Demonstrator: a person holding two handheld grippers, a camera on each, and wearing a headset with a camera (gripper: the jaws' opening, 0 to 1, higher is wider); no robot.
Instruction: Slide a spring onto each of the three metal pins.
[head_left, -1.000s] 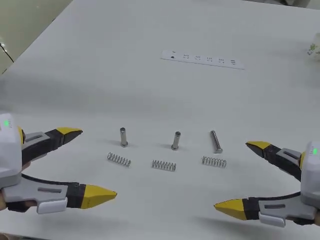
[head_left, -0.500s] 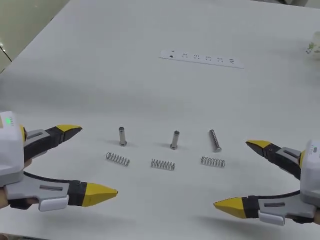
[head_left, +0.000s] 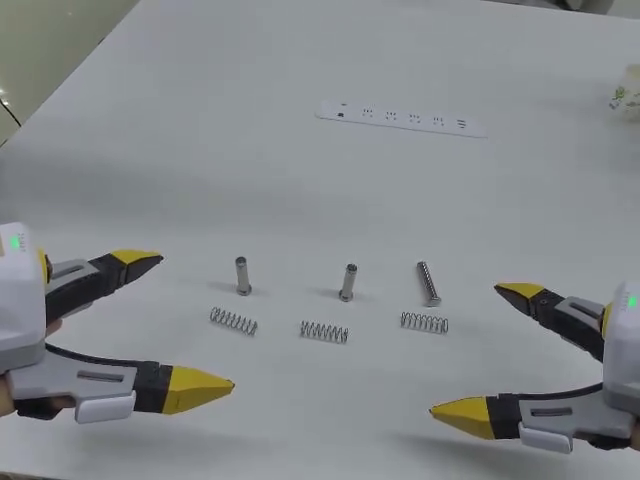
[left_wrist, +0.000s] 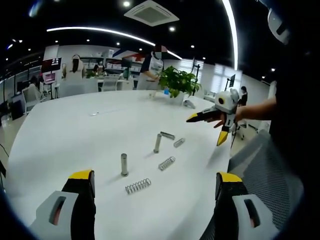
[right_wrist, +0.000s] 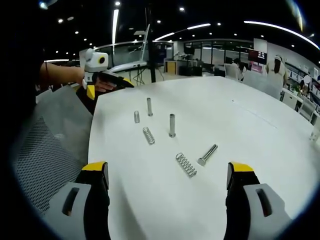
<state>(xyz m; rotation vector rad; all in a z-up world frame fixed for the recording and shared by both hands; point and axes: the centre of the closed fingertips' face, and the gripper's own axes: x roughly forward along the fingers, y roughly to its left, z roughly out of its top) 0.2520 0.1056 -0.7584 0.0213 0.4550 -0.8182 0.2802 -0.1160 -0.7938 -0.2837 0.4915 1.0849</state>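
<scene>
On the table (head_left: 300, 180): three pins (head_left: 348, 283) | three springs (head_left: 324, 331) beside them | left gripper (head_left: 196, 321), right gripper (head_left: 465, 350): jaws spread

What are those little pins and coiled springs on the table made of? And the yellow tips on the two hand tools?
The three pins look like bare polished metal, probably steel: silvery, with bright glints. The springs are thin silvery wire, likely steel too. The yellow fingertips look matte and opaque, so plastic or rubber; I cannot tell which.
</scene>
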